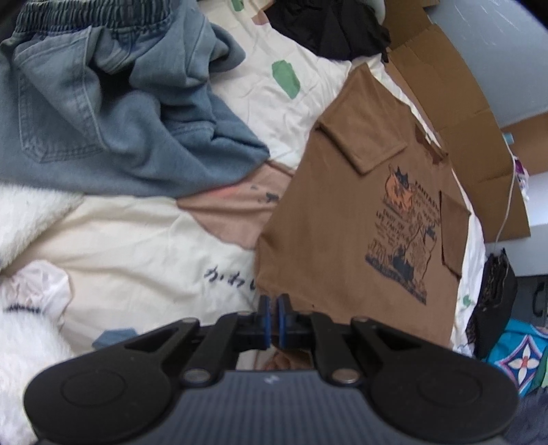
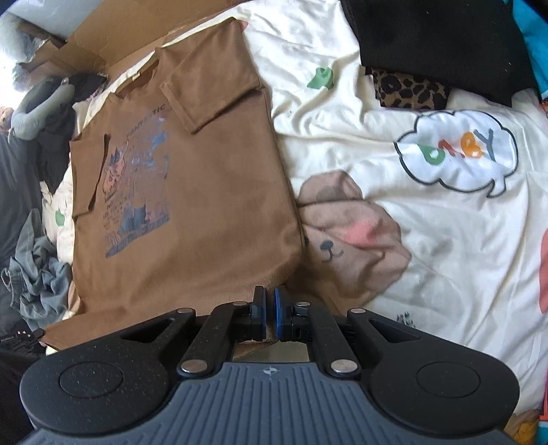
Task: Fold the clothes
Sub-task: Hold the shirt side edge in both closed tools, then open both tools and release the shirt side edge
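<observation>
The brown T-shirt [image 1: 346,219] lies flat on the cream printed bedsheet [image 1: 144,246], filling the centre right of the left wrist view and the centre left of the right wrist view [image 2: 191,191]. Both sleeves are folded in over the chest, partly covering the blue and orange graphic.

The left gripper [image 1: 273,320] sits at the bottom centre of its frame, its blue-padded jaws clenched on the shirt's near hem at the lower left corner of the garment. The right gripper [image 2: 269,316] is likewise pinched tight at the bottom centre of its frame, with brown fabric of the hem caught between the pads near the shirt's other bottom corner.

In the left wrist view a heap of blue denim jeans [image 1: 85,92] fills the upper left, its edge close to the shirt but apart from it. A black garment [image 1: 328,27] lies at the top, flattened cardboard [image 1: 455,113] runs along the shirt's far side, and white fluffy fabric [image 1: 24,219] sits at the left edge.

In the right wrist view a black folded garment [image 2: 438,44] occupies the upper right with a leopard-print piece [image 2: 407,89] just under it. A crumpled grey garment [image 2: 37,280] lies at the left edge beside the shirt. A bear face printed on the sheet [image 2: 346,232] touches the shirt's right edge.
</observation>
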A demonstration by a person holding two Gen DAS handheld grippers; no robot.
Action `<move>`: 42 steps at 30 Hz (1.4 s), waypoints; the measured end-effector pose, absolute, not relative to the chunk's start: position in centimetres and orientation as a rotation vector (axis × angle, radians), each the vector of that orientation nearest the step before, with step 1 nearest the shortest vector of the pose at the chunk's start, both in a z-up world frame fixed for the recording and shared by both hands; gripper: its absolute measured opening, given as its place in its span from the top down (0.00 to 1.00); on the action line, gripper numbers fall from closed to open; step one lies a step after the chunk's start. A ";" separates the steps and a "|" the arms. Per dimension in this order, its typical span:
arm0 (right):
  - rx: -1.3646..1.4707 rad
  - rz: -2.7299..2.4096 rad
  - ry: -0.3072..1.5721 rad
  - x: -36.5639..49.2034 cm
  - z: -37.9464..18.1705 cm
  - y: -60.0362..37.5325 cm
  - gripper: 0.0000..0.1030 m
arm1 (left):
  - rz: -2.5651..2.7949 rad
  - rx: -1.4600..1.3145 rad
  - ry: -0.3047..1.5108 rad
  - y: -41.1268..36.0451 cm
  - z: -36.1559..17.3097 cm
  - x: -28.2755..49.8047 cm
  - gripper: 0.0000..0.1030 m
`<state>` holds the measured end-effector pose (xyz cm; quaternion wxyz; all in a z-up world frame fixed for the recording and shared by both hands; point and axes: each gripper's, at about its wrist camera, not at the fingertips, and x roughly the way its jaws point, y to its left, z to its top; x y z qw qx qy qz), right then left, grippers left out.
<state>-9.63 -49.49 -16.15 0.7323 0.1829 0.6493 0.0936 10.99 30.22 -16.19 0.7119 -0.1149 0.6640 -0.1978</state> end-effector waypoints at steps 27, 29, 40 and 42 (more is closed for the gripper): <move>0.400 0.116 1.381 6.5 -21.4 -47.3 0.98 | -0.436 -0.289 1.398 20.0 -20.7 24.2 0.96; 0.396 0.101 1.371 7.2 -21.4 -47.3 0.99 | -0.444 -0.284 1.395 19.2 -20.9 24.8 0.96; 0.423 -0.003 1.301 9.2 -20.5 -47.9 0.98 | -0.411 -0.265 1.407 16.3 -23.0 26.4 0.92; 0.390 0.016 1.314 9.2 -19.3 -47.6 0.98 | -0.407 -0.258 1.389 16.3 -22.5 26.3 0.87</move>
